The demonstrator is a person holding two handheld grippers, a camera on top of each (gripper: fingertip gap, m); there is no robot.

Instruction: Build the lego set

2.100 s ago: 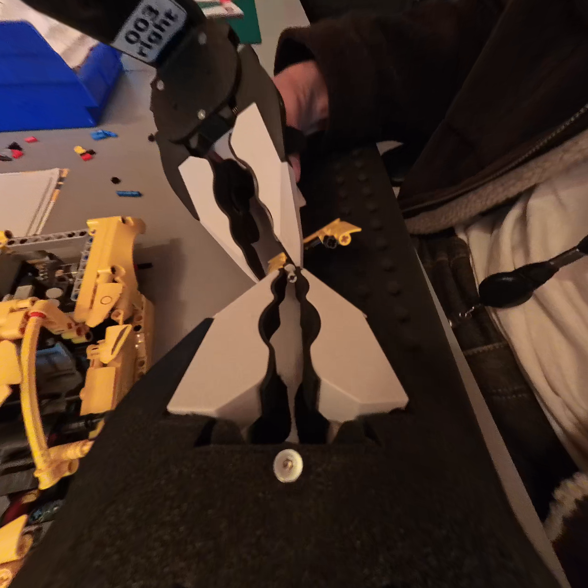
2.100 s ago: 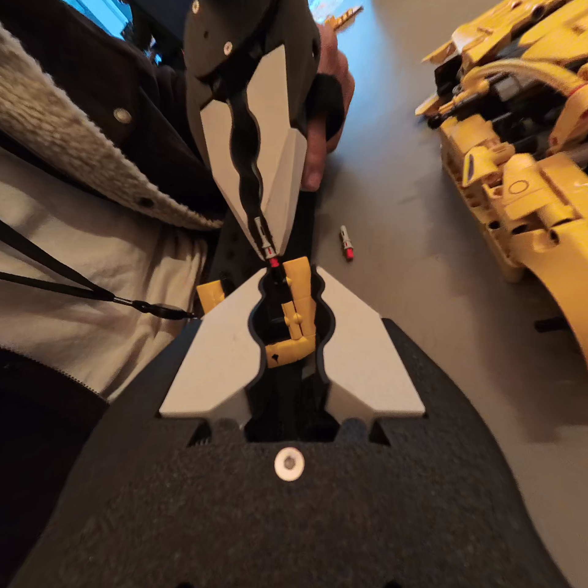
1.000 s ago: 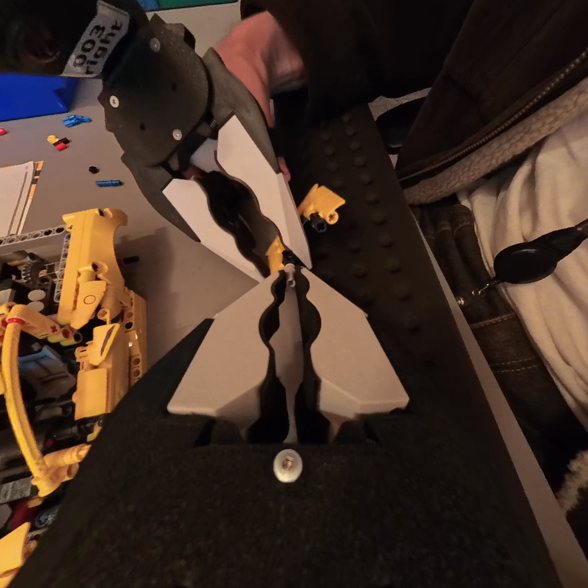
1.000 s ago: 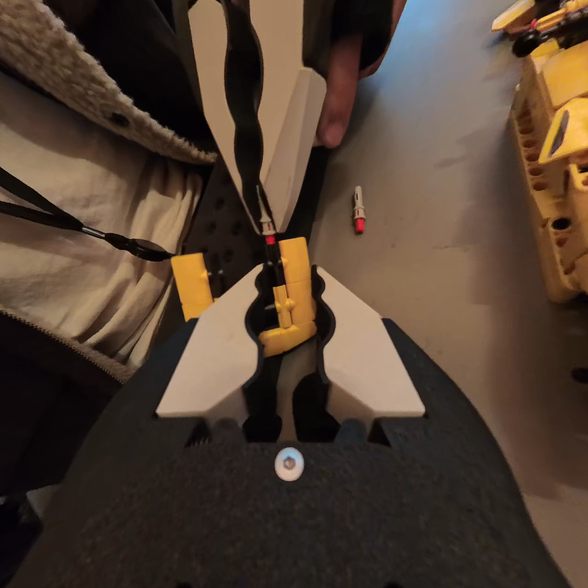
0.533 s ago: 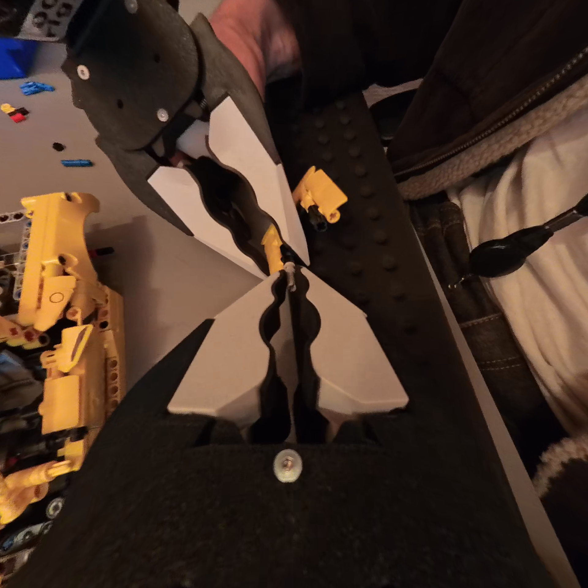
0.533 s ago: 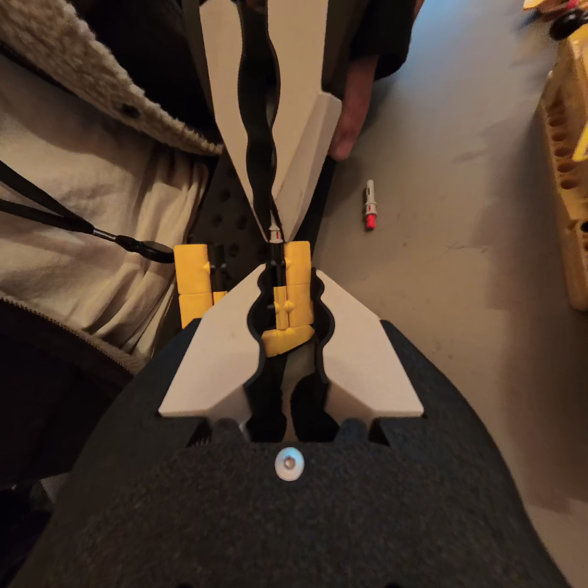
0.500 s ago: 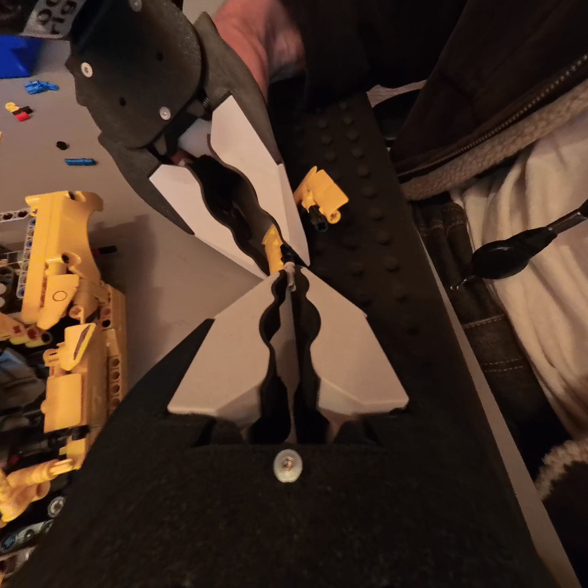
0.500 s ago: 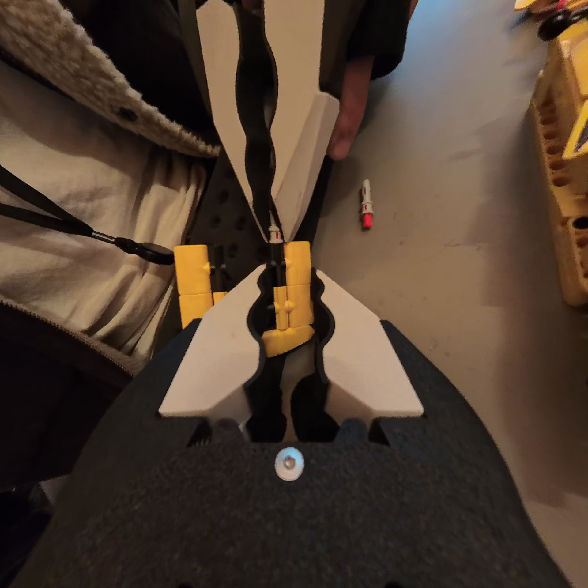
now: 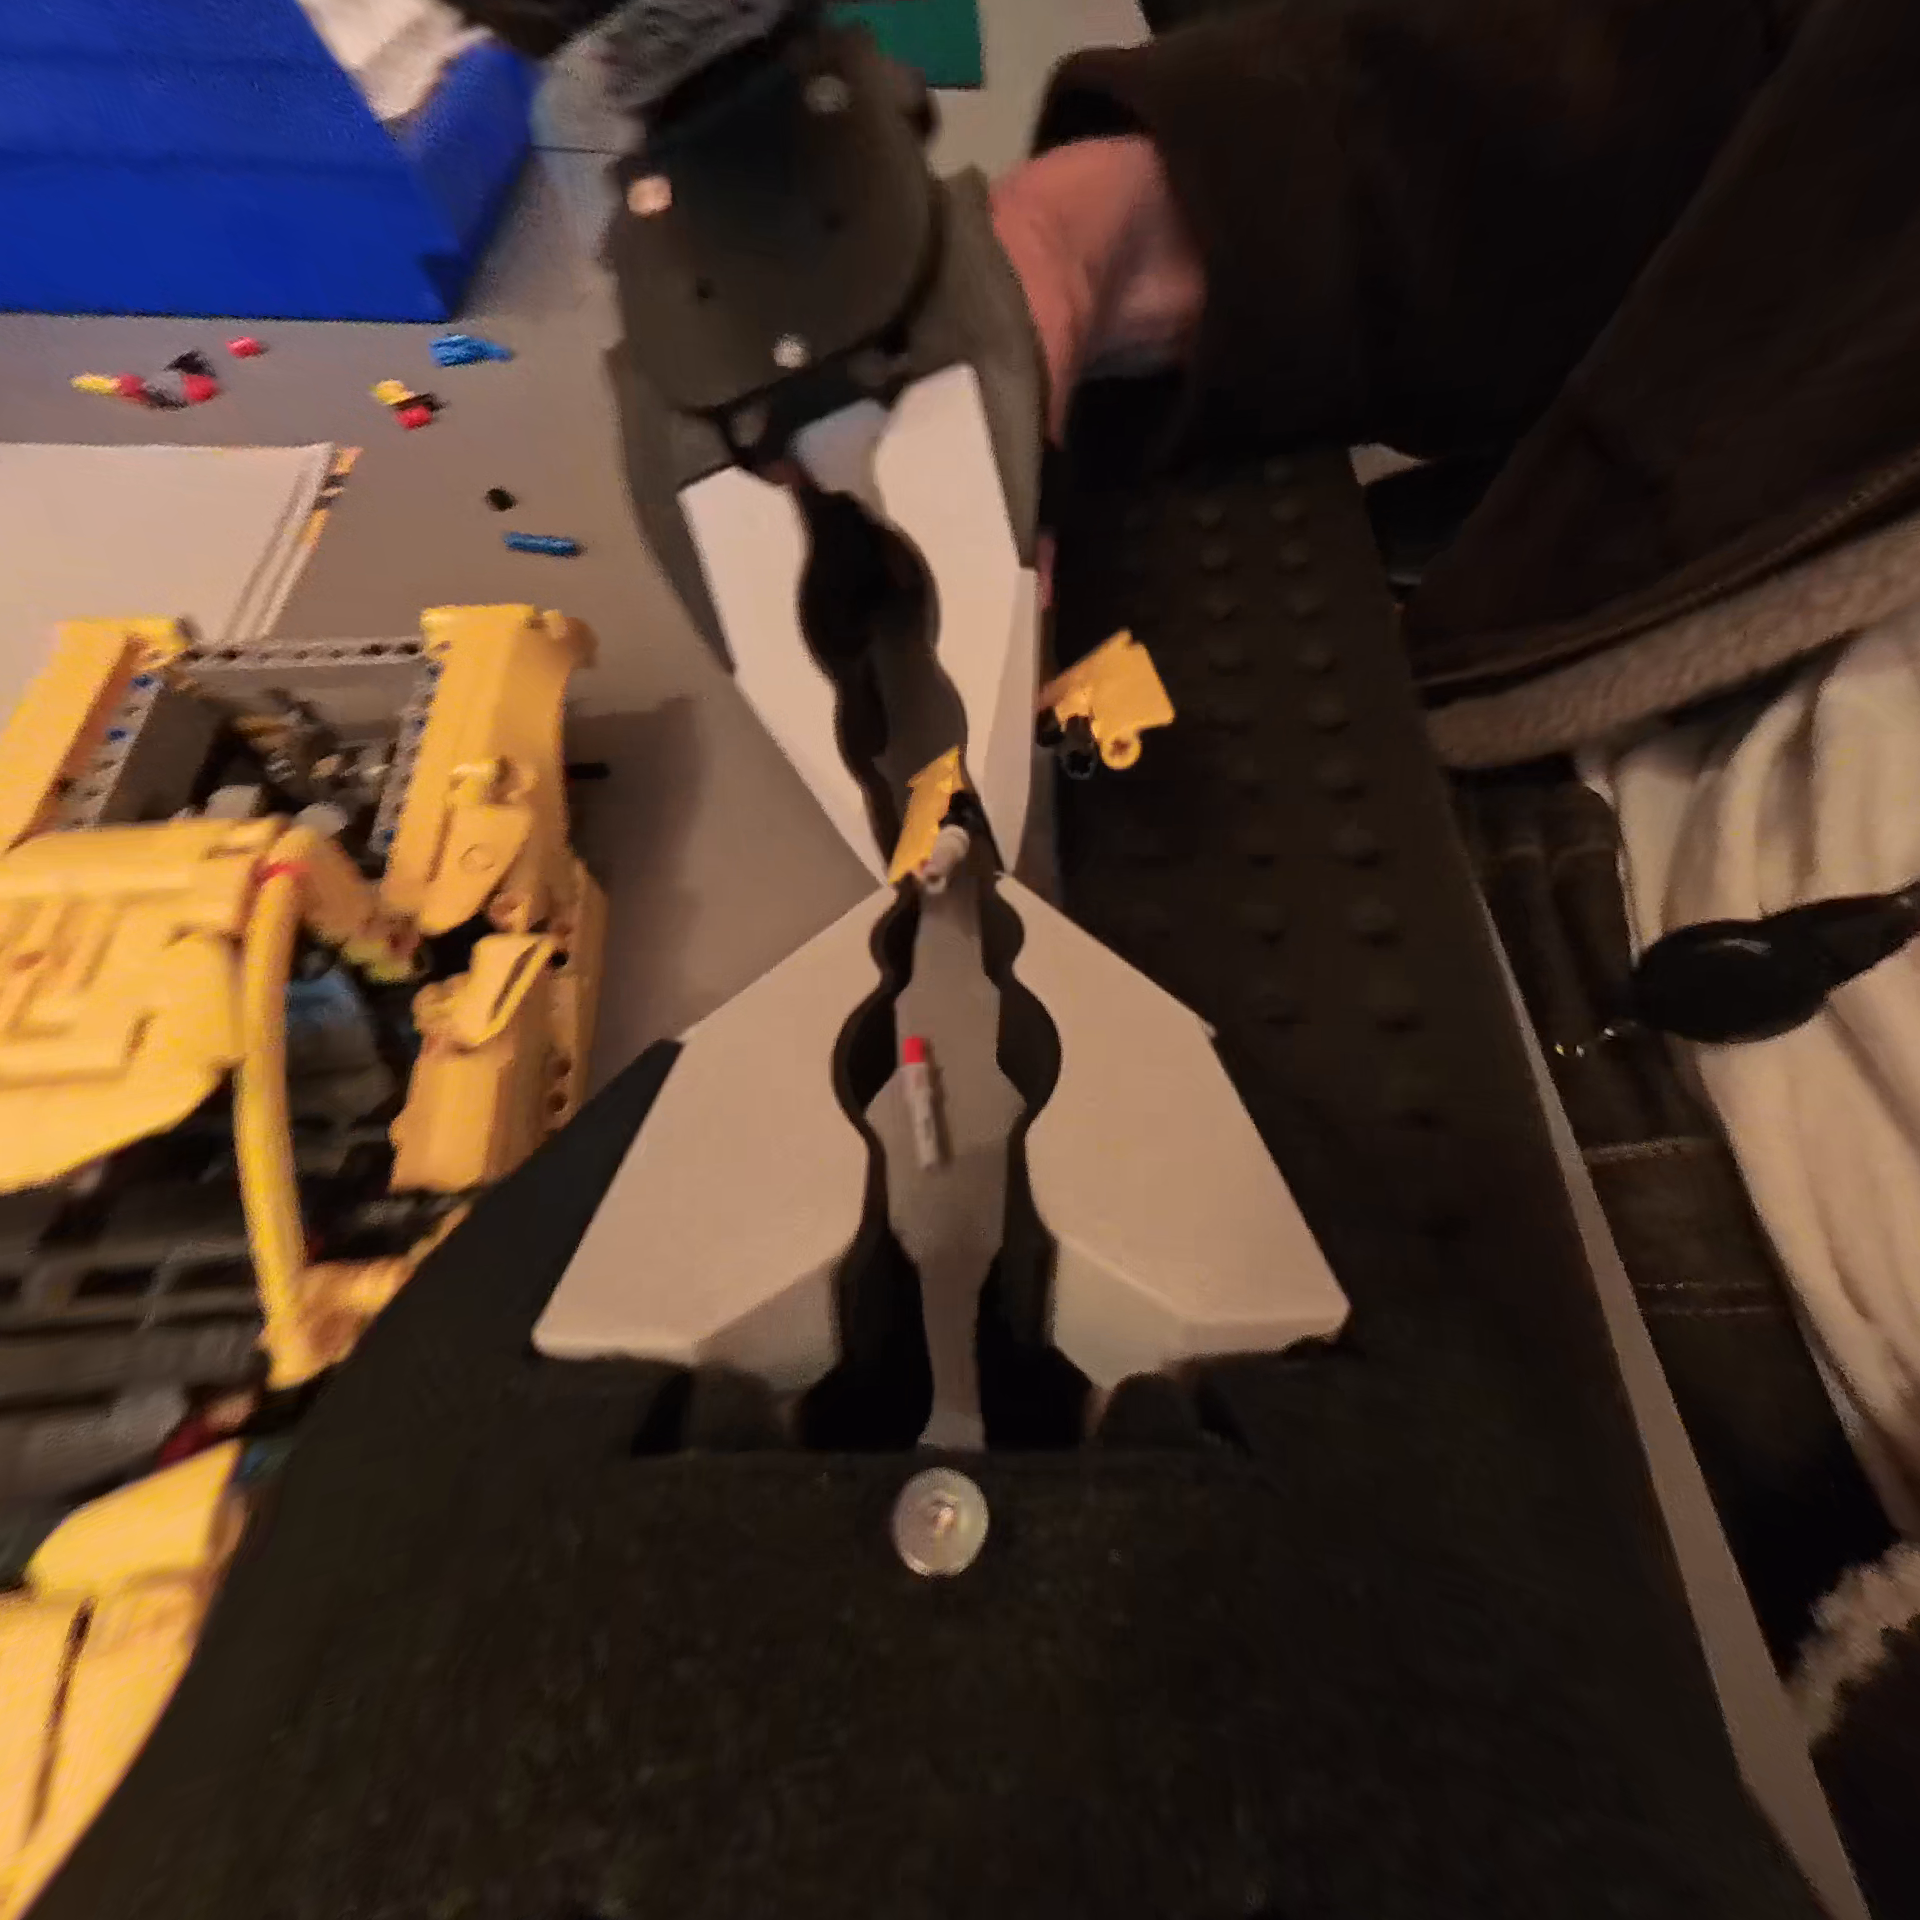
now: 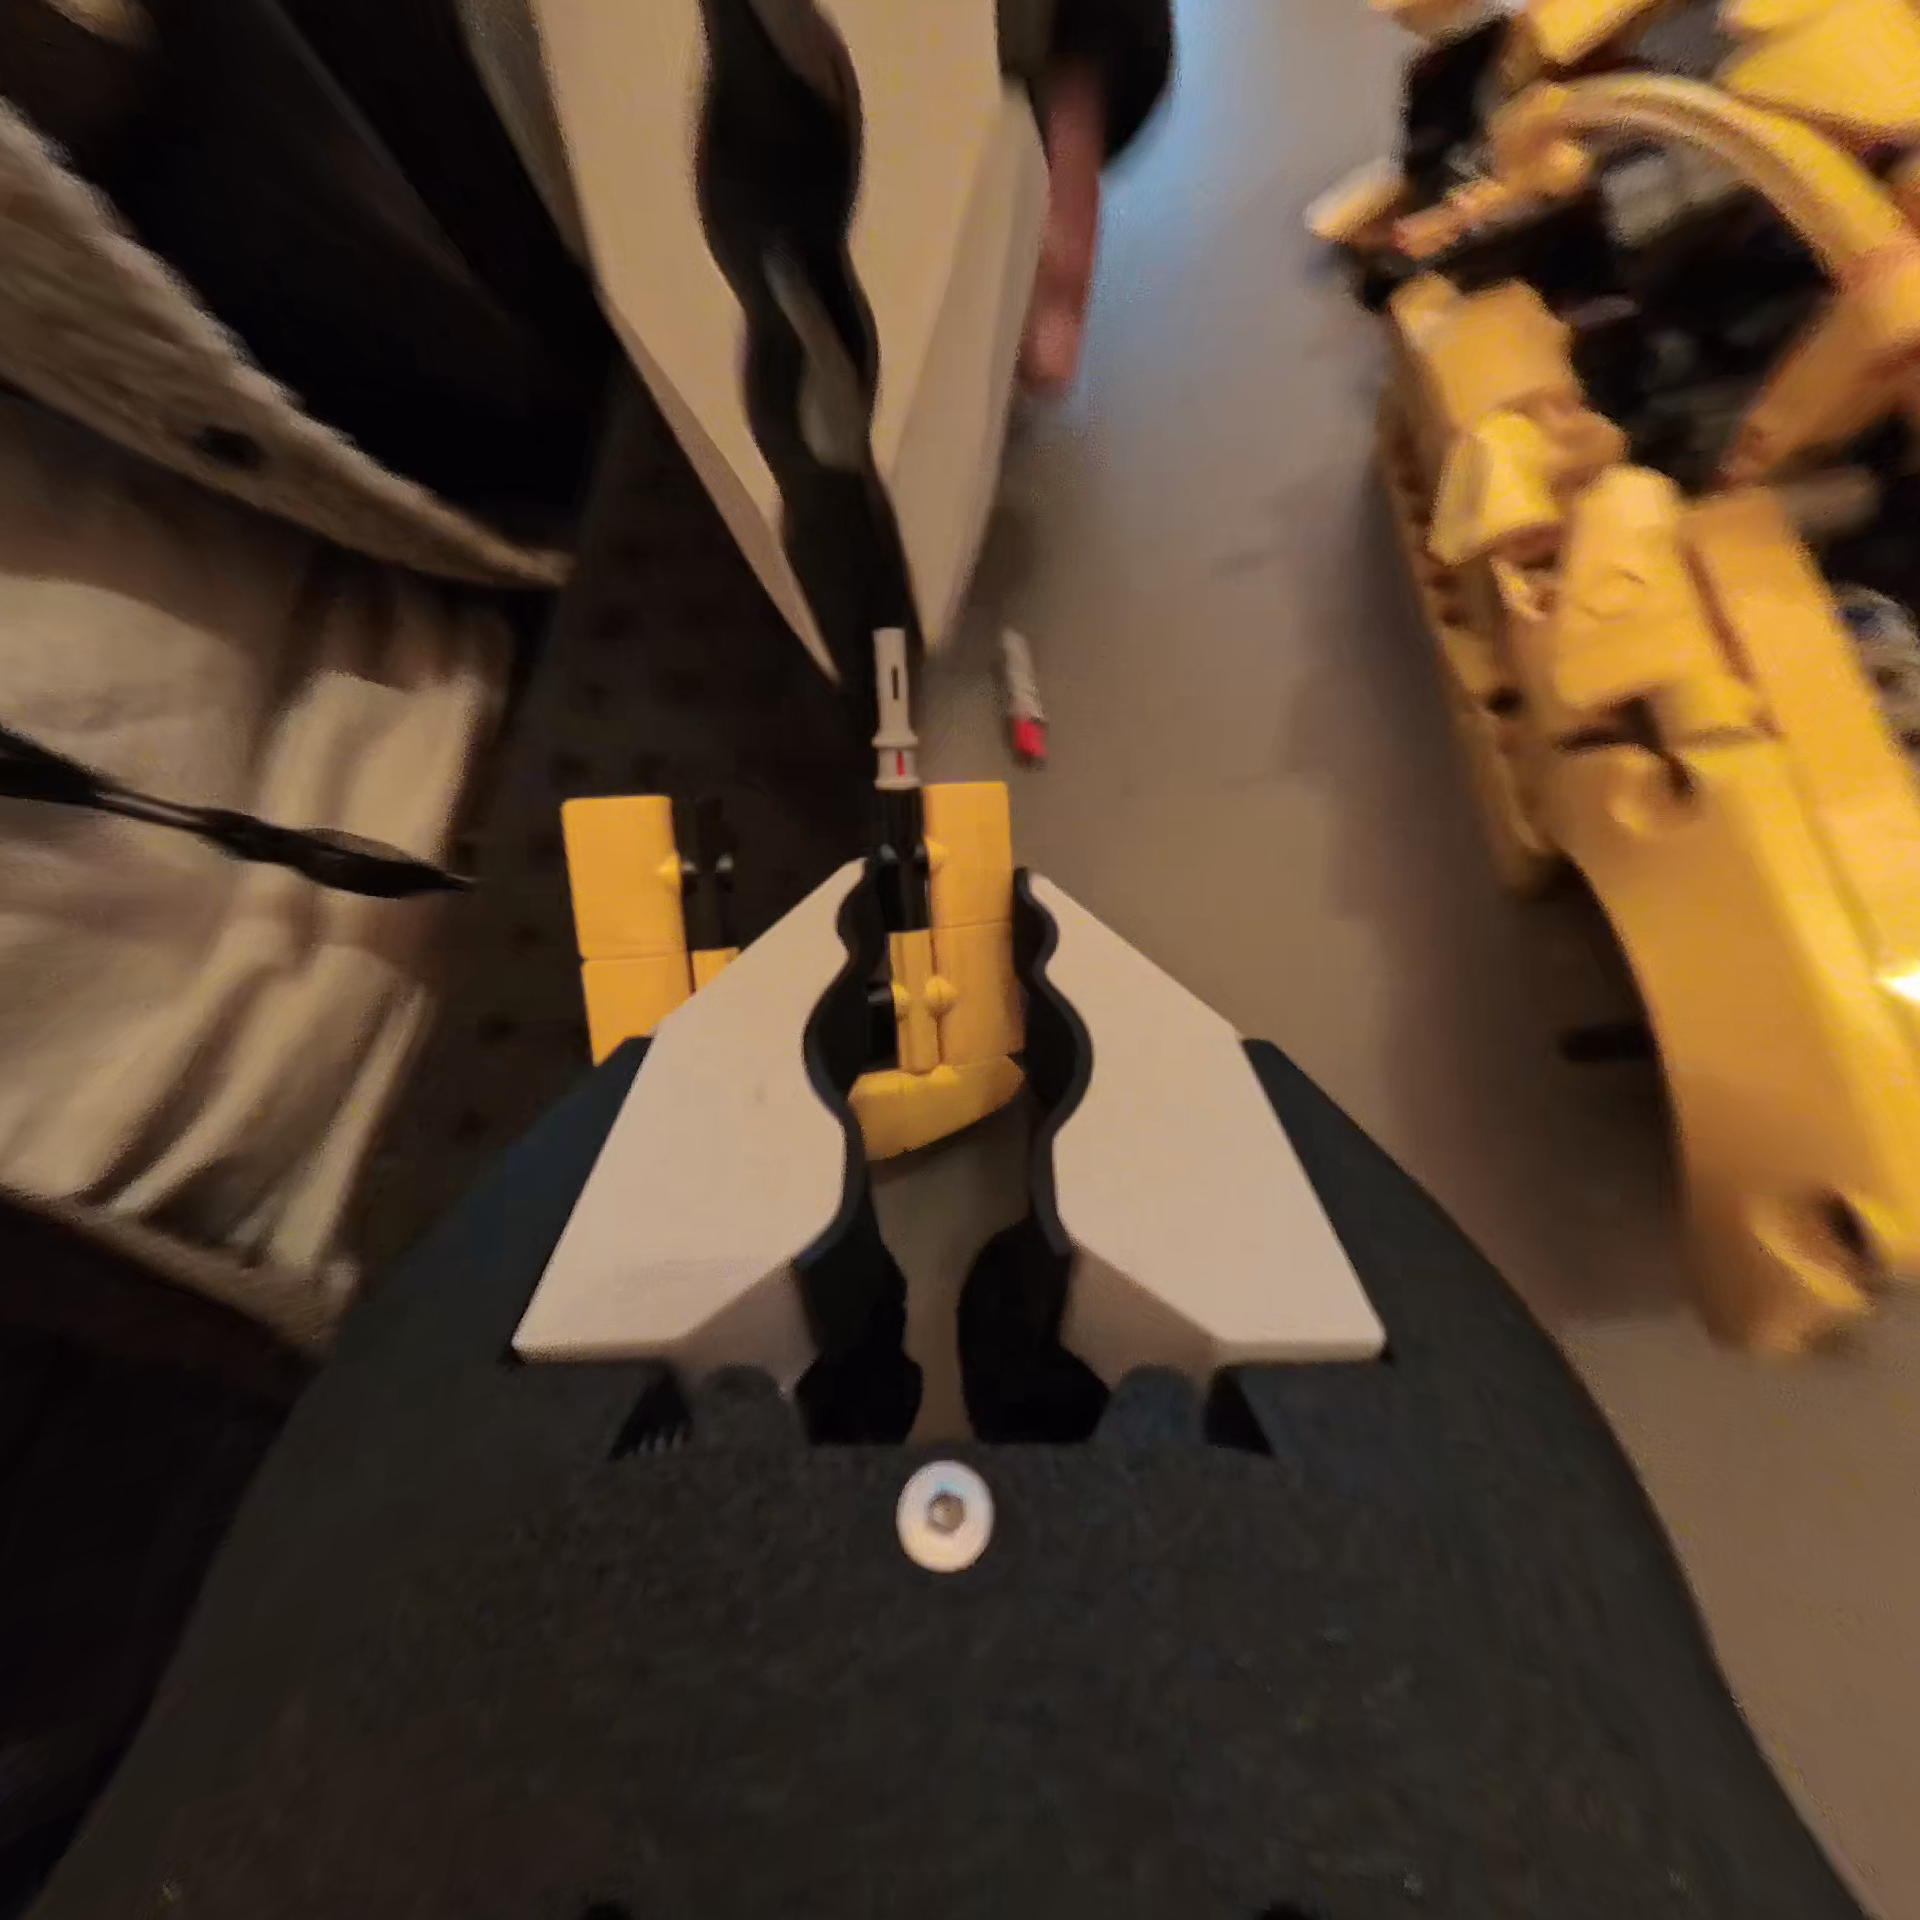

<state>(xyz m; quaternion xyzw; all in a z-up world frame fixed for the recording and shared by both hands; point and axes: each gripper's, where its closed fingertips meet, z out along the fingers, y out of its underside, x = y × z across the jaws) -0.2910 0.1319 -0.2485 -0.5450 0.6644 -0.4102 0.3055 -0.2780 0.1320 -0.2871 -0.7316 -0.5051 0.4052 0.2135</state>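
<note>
- the big yellow lego model (image 9: 312, 935) lies on the grey table (image 9: 727, 810) at the far left of the left wrist view, parked clear of the grippers so the small joining work has room.
- loose small pieces (image 9: 416, 400) and a white booklet (image 9: 156, 530) lie beyond it near a blue bin (image 9: 208, 156), well apart from the work.
- left gripper (image 9: 948, 883): its fingers stand a little apart, tips right at the grey pin (image 10: 894, 707); it looks to have let go, though blur keeps me from being sure. the pin's red band sits at the hole of the part, so it reads as pushed partway in.
- a spare grey-and-red pin (image 9: 923, 1101) lies on the table under the left gripper, seen through its gap, likely kept close for the next hole.
- right gripper (image 10: 940, 883): clamped on the yellow sub-assembly (image 10: 951, 987), held nose-to-nose with the other gripper so the hole faces the pin.
- a second yellow sub-assembly (image 10: 629, 914) rests on the black studded strip (image 9: 1299, 831) by the table edge, just beside the held one.
- the person's coat (image 9: 1558, 312) fills the right side.
</note>
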